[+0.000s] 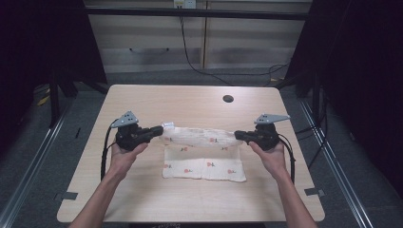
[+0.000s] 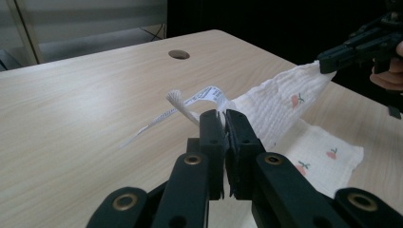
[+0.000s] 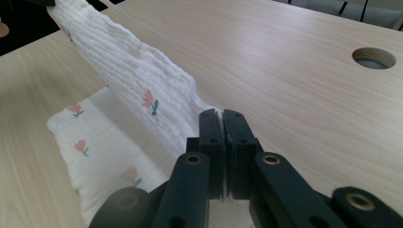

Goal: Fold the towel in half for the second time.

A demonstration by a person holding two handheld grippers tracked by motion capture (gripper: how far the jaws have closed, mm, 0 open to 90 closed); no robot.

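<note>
A white muslin cloth (image 1: 202, 137) printed with small red flowers is stretched between my two grippers above a light wooden table (image 1: 142, 102). Its near part (image 1: 204, 167) lies flat on the tabletop. My left gripper (image 1: 157, 131) is shut on the cloth's left corner, where a white care label (image 2: 202, 96) and a loop stick out past the jaws (image 2: 223, 124). My right gripper (image 1: 239, 135) is shut on the opposite corner; in the right gripper view the cloth (image 3: 128, 71) rises away from its jaws (image 3: 222, 121) toward the upper left. The right gripper (image 2: 332, 59) also appears far off in the left gripper view.
A round cable hole (image 1: 228, 99) sits in the table near its far right. Behind the table stand pale cabinets (image 1: 199, 33) with a black cable (image 1: 190, 57) hanging down. Dark curtains flank both sides, and metal rails (image 1: 33, 152) run along the floor.
</note>
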